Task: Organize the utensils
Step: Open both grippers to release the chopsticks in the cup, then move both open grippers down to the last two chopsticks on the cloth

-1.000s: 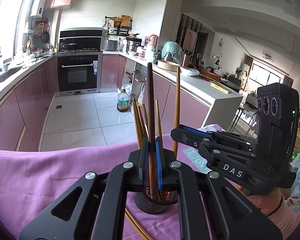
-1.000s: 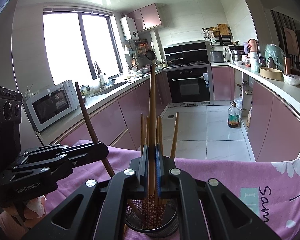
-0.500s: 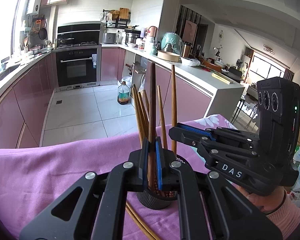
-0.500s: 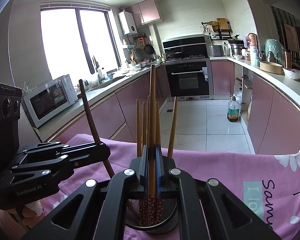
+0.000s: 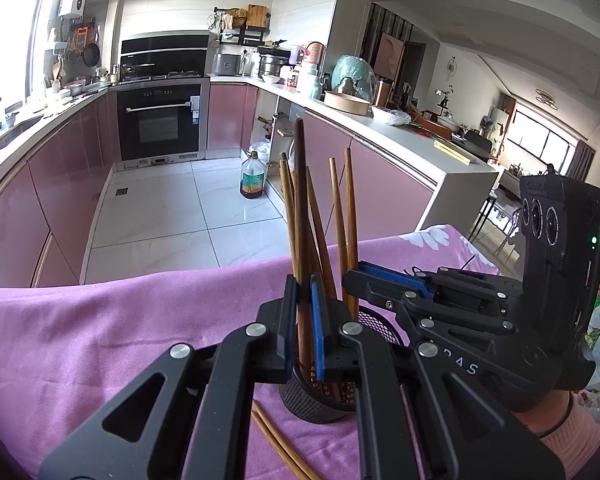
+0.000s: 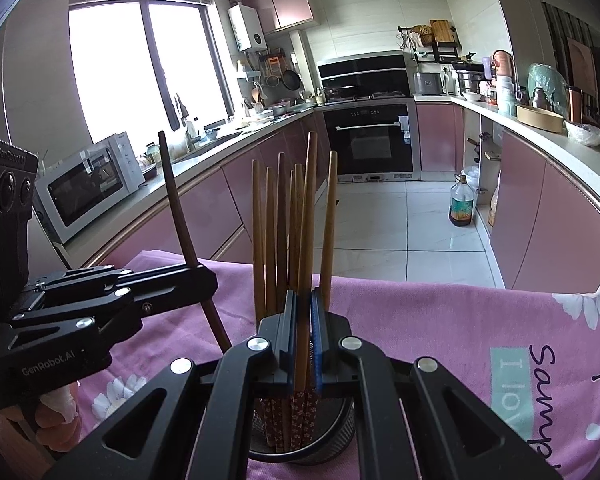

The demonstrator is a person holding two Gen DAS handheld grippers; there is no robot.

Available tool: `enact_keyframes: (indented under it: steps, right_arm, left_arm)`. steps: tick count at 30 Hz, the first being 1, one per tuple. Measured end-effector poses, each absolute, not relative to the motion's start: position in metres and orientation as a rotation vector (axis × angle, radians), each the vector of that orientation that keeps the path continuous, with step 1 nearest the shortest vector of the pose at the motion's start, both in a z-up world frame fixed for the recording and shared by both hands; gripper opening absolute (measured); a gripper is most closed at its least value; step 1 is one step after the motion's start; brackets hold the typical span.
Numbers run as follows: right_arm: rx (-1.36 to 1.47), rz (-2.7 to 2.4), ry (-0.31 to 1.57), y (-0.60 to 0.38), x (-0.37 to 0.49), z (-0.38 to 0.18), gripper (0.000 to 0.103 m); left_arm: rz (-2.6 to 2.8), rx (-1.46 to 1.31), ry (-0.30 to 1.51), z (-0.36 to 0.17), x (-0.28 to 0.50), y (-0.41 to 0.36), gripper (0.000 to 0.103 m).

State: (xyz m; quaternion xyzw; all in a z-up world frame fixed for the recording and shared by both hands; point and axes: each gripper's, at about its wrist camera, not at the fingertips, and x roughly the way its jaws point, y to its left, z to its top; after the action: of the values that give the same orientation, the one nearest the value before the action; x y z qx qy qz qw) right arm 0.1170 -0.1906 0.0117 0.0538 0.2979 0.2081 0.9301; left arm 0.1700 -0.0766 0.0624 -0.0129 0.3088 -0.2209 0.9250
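A black mesh holder [image 5: 320, 400] stands on the purple cloth and holds several wooden chopsticks [image 5: 336, 216]. It also shows in the right wrist view [image 6: 332, 440] with the chopsticks [image 6: 276, 232] upright in it. My left gripper [image 5: 304, 320] is shut on a dark brown chopstick [image 5: 300, 200] whose lower end is in the holder. From the right wrist view the left gripper [image 6: 204, 284] holds that dark chopstick [image 6: 176, 208] tilted. My right gripper [image 6: 303, 340] is shut on a light wooden chopstick [image 6: 308, 220] standing in the holder. The right gripper [image 5: 356, 276] sits just right of the holder.
Two loose chopsticks [image 5: 280, 448] lie on the purple cloth [image 5: 100, 340] in front of the holder. Beyond the table edge are a tiled floor, pink cabinets [image 6: 540, 216], an oven [image 5: 158, 124] and an oil bottle [image 5: 252, 176].
Both grippers have sunk lower, pushing their chopsticks down into the holder. The holder now sits closer under both grippers.
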Motion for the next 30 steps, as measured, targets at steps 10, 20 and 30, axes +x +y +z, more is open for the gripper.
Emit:
enact_keyframes:
  steps: [10, 20, 30]
  right_arm:
    - [0.122, 0.426, 0.602, -0.196, 0.115, 0.015, 0.008]
    - [0.125, 0.440, 0.571, -0.203, 0.097, 0.019, 0.030]
    - [0.061, 0.547, 0.571, -0.199, 0.042, 0.015, 0.042]
  left_arm:
    - [-0.437, -0.045, 0.646, 0.048, 0.176, -0.070, 0.012]
    - [-0.412, -0.048, 0.583, 0.043, 0.154, -0.058, 0.036]
    - [-0.406, -0.018, 0.583, 0.022, 0.109, -0.031, 0.044]
